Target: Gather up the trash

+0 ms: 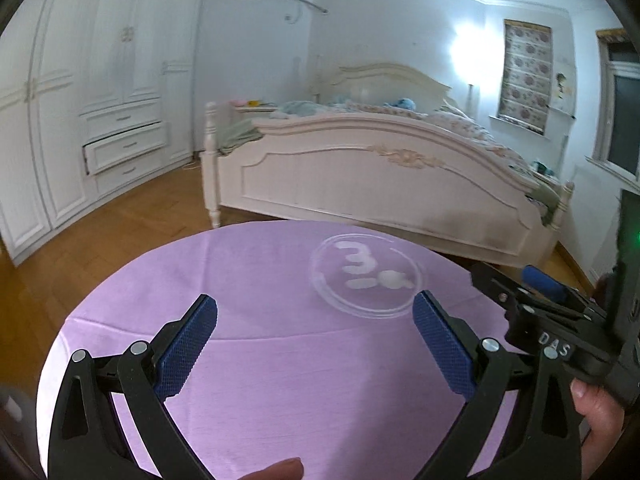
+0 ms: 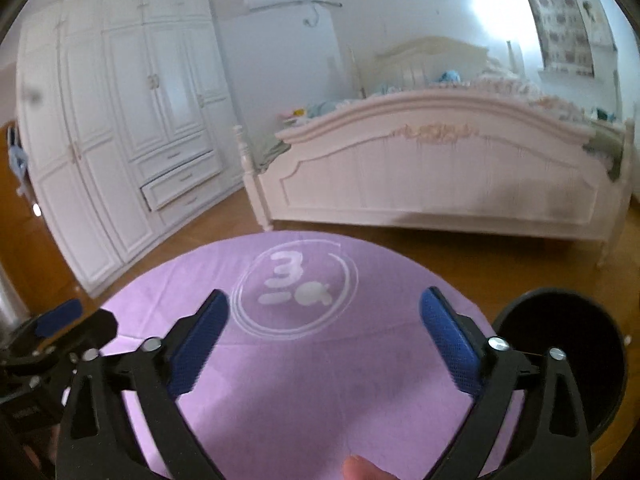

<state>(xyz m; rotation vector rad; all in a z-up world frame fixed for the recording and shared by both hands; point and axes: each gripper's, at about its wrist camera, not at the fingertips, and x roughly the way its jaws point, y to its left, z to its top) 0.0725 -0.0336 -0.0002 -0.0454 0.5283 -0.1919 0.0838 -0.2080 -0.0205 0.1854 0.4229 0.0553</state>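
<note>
A purple cloth (image 1: 280,360) with a white circled "3" print (image 1: 366,276) covers the round table below both grippers; it also shows in the right wrist view (image 2: 320,380). No trash item shows on the cloth. My left gripper (image 1: 316,312) is open and empty above the cloth. My right gripper (image 2: 324,308) is open and empty too; it shows at the right edge of the left wrist view (image 1: 540,300). A black bin (image 2: 568,360) stands beside the table on the right. The left gripper shows at the left edge of the right wrist view (image 2: 56,328).
A cream bed (image 1: 380,176) stands beyond the table. A white wardrobe (image 2: 120,140) lines the left wall, with one drawer (image 2: 180,188) pulled out. Wooden floor (image 1: 120,232) lies between them.
</note>
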